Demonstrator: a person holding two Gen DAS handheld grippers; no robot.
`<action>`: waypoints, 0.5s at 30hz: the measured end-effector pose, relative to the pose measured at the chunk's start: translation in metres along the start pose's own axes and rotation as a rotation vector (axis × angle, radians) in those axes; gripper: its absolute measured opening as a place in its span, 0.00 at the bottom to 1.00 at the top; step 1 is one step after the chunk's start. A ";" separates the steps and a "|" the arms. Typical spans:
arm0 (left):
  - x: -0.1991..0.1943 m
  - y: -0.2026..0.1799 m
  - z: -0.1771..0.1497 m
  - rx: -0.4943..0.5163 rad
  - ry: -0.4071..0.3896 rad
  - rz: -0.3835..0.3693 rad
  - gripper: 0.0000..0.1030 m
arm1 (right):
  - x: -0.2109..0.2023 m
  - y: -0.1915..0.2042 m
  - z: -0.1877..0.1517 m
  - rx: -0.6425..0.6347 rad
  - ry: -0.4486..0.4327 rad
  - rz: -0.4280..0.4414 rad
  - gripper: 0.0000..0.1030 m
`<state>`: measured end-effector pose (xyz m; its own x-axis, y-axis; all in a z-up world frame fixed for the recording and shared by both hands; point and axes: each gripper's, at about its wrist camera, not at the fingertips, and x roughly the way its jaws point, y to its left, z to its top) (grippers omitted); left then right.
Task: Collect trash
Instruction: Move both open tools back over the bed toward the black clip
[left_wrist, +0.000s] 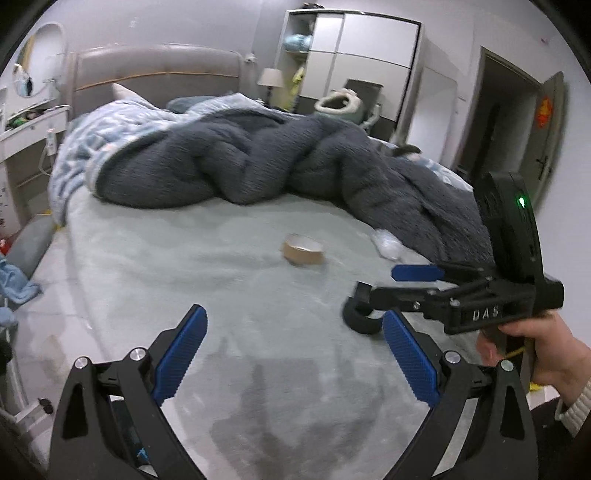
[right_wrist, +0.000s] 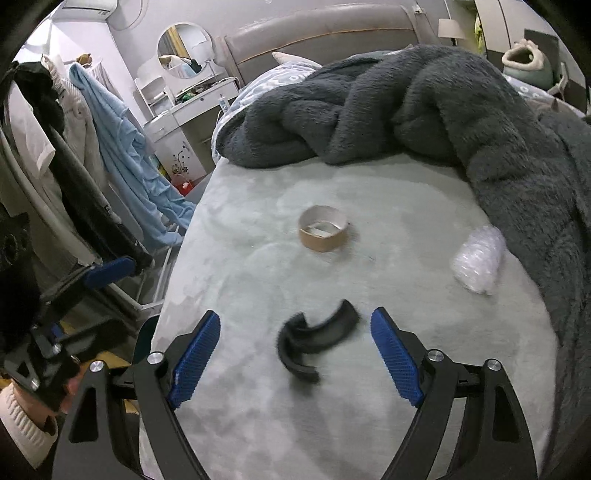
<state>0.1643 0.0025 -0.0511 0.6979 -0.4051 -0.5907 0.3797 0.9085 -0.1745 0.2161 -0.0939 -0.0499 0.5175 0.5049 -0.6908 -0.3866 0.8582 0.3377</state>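
Note:
A black curved plastic piece (right_wrist: 316, 341) lies on the pale green bed sheet (right_wrist: 258, 280), between the fingers of my open right gripper (right_wrist: 295, 354). It also shows in the left wrist view (left_wrist: 360, 317). A brown tape roll (right_wrist: 323, 229) sits farther up the bed, also in the left wrist view (left_wrist: 303, 250). A crumpled clear plastic wad (right_wrist: 478, 264) lies to the right by the blanket, also in the left wrist view (left_wrist: 386, 243). My left gripper (left_wrist: 293, 345) is open and empty above the sheet. The right gripper (left_wrist: 417, 291) appears in the left wrist view at right.
A heaped dark grey blanket (right_wrist: 424, 110) covers the far and right side of the bed. A clothes rack with hanging garments (right_wrist: 92, 155) stands left of the bed. A dressing table (right_wrist: 192, 114) is at the far left, a wardrobe (left_wrist: 354, 62) and door (left_wrist: 517, 125) behind.

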 end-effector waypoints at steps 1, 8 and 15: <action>0.006 -0.004 -0.001 0.011 0.011 -0.004 0.95 | 0.001 -0.004 0.000 0.003 0.006 -0.004 0.71; 0.034 -0.026 -0.006 0.065 0.050 -0.057 0.95 | 0.005 -0.029 -0.006 0.064 0.027 0.037 0.58; 0.064 -0.040 -0.012 0.101 0.107 -0.073 0.95 | 0.024 -0.039 -0.003 0.092 0.053 0.072 0.47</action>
<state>0.1860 -0.0583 -0.0915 0.5995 -0.4520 -0.6606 0.4901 0.8598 -0.1435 0.2411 -0.1156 -0.0812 0.4493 0.5617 -0.6947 -0.3482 0.8262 0.4428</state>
